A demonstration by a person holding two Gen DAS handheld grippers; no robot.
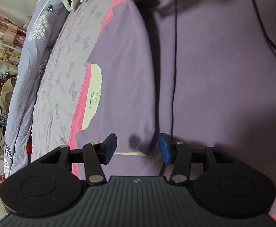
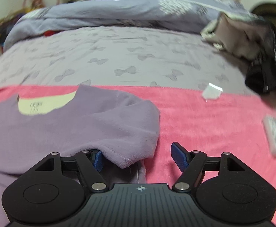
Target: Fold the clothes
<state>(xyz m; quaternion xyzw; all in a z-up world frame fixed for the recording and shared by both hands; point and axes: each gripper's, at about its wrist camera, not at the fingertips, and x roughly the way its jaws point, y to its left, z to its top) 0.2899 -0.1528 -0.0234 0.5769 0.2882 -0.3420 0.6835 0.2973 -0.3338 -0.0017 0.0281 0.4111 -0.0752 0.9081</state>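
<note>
Bed with pink blanket as work surface; purple shirt spread on it. Right gripper jaws wide, the shirt's folded sleeve edge draped between them, nearer its left pad, not pinched. Left gripper half-open over a raised fold of the shirt, unclamped. Collar lies beyond both grippers.

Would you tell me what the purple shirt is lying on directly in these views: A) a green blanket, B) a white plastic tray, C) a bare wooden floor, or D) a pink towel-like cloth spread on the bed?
D: the purple shirt lies flat on the pink cloth, which is spread over the bow-patterned bedsheet.
</note>
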